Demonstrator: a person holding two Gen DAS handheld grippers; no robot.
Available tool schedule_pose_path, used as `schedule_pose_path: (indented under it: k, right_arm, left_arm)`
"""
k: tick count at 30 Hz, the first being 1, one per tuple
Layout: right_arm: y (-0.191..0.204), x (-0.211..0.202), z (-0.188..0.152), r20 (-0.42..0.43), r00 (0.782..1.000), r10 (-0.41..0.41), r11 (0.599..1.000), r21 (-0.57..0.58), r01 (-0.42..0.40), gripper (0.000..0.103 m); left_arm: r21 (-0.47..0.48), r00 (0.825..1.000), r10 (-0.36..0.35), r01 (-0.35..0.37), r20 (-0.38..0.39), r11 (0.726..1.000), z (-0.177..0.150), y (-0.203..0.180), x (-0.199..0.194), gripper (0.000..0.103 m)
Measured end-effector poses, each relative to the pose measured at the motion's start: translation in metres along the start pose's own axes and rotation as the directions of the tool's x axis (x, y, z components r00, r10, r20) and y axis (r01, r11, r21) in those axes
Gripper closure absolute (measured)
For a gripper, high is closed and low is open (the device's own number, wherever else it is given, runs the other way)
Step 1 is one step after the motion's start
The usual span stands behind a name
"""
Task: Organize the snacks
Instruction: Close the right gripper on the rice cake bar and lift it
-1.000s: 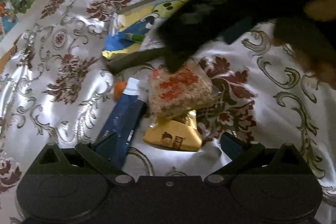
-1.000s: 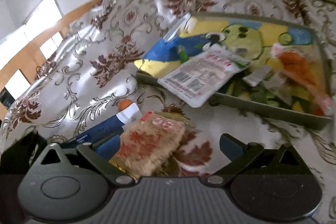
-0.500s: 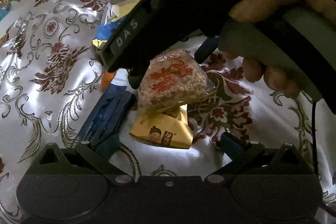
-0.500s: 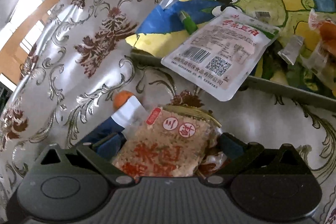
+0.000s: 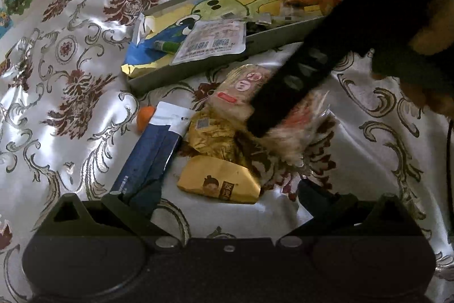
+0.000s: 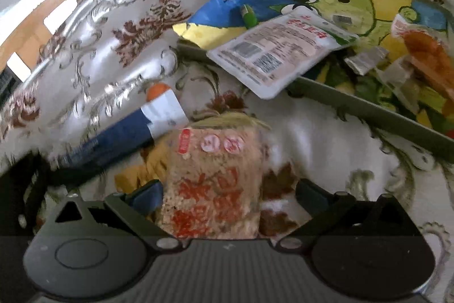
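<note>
Cloth [image 5: 85, 93] patterned in silver scrolls and dark red flowers covers the whole surface. At the left of the snack pile in the left wrist view, a small orange ball [image 5: 144, 117] touches the white end of a dark blue packet [image 5: 150, 158], which runs back toward the left gripper [image 5: 227, 195]. That gripper's jaws stand wide apart with nothing between them; the blue packet's near end lies just by its left finger. Right of the packet a crumpled gold wrapper [image 5: 212, 135] sits above a flat yellow packet [image 5: 220, 179] printed with a small cartoon face. Farther right, the puffed rice cake bar [image 5: 244, 87], in clear wrap with red print, lies partly on the gold wrapper, the dark body of the right gripper crossing over it.

In the right wrist view the rice cake bar [image 6: 215, 183] sits between the spread fingers of the right gripper [image 6: 227, 195]; the left finger is against its edge, a gap shows at the right one, so the jaws are not clamped on it.

Behind the pile stands a grey tray [image 5: 198, 67] lined with a green cartoon drawing. A white pouch [image 6: 278, 53] with barcodes overhangs its near rim, a green tube [image 6: 248, 16] just beside it, and an orange-filled clear packet [image 6: 425, 58] lies at the tray's right end.
</note>
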State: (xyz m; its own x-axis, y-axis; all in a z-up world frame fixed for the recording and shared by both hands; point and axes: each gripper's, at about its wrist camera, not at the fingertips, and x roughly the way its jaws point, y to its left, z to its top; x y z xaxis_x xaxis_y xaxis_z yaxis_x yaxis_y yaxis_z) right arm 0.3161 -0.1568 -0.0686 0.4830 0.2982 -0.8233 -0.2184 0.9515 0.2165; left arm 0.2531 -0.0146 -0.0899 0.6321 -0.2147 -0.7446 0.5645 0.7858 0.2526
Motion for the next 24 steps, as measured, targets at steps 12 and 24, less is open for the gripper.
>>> schedule_pose_path:
  k: [12, 24]
  right_arm:
    - [-0.003, -0.001, -0.014, 0.119, 0.992, 0.030, 0.997, -0.077, -0.021, 0.002]
    - [-0.015, -0.014, -0.022, 0.100, 0.993, -0.063, 0.994, -0.084, 0.071, 0.026]
  left_arm:
    - [-0.032, 0.999, -0.034, 0.035, 0.011, 0.999, 0.009, 0.001, 0.016, 0.008]
    - [-0.124, 0.998, -0.063, 0.061, -0.010, 0.990, 0.010, 0.020, 0.024, 0.026]
